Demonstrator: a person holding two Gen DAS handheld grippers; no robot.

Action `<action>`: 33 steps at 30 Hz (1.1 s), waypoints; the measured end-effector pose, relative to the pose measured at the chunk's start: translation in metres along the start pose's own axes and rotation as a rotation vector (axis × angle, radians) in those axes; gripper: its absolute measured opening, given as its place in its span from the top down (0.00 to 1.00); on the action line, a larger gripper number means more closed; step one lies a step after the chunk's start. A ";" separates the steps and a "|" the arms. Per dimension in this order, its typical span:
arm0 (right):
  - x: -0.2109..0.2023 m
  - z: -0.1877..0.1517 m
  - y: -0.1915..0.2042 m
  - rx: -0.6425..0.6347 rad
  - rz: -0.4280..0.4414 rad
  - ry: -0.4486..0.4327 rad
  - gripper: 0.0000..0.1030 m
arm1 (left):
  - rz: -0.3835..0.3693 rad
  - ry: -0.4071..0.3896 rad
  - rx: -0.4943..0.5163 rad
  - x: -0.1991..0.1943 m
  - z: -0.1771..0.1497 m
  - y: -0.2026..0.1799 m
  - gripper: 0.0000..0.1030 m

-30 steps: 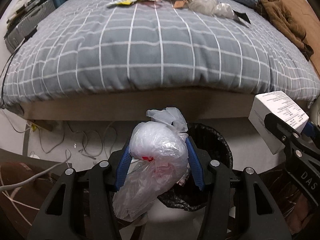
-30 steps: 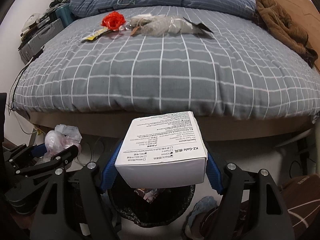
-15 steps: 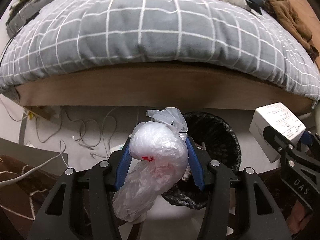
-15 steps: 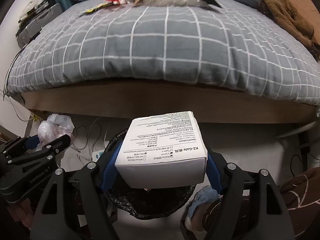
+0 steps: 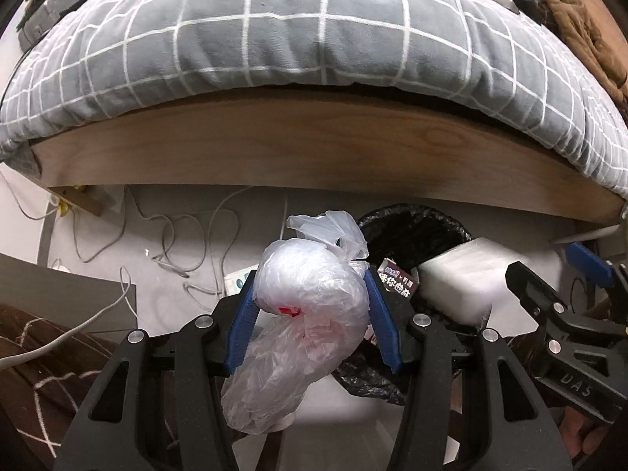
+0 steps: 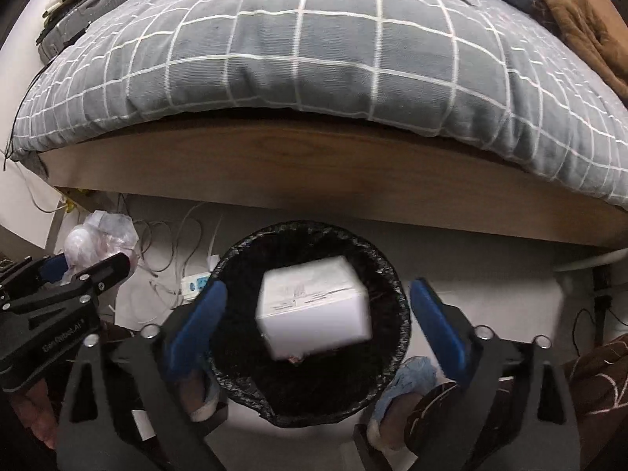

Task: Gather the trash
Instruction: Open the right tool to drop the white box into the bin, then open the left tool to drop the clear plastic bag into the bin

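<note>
Right wrist view: the right gripper [image 6: 316, 314] has just been opening, and its blue pads stand spread wide with nothing pressed between them. The white box [image 6: 314, 310] is blurred and clear of both pads, over the mouth of the black-lined trash bin [image 6: 235, 259], so it looks to be dropping in. It keeps square edges and flat printed faces, so I judge it a stiff, light carton, best taken across two opposite flat sides; the pads would hold well on that card.

In the left wrist view the left gripper [image 5: 312, 314] pinches the clear plastic bag [image 5: 310, 294] across its rounded upper bulge. The film bulges out above and below the pads and a loose tail hangs down on the near side, with a knotted flap sticking up on the far side. It reads as very light, soft and slick; it will squash rather than resist, and thin film can slip or tear. A hold across the full bulge, as now, or just under the knot, seems safest.

The bag sits left of the bin's mouth, not yet over it. More litter lies at the far side of the bed [image 6: 314, 59], too small to identify.
</note>
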State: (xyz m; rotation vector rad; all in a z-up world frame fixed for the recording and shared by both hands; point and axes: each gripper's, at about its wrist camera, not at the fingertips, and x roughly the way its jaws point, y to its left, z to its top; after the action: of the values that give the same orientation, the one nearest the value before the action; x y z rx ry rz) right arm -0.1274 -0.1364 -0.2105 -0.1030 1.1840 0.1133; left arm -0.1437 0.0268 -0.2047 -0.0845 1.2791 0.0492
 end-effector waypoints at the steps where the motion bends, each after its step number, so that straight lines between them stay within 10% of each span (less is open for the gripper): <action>1: 0.001 -0.001 -0.003 0.006 -0.007 0.002 0.09 | -0.001 0.003 0.005 0.002 -0.001 -0.003 0.50; 29: -0.017 -0.026 -0.119 0.221 -0.149 -0.007 0.07 | -0.109 0.075 0.220 0.028 -0.003 -0.118 0.49; 33: -0.015 -0.026 -0.116 0.222 -0.148 -0.008 0.07 | -0.085 0.074 0.211 0.031 -0.004 -0.116 0.36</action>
State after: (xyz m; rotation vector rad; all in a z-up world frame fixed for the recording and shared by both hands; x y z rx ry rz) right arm -0.1401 -0.2555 -0.2042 0.0052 1.1694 -0.1480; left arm -0.1286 -0.0893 -0.2308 0.0406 1.3459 -0.1630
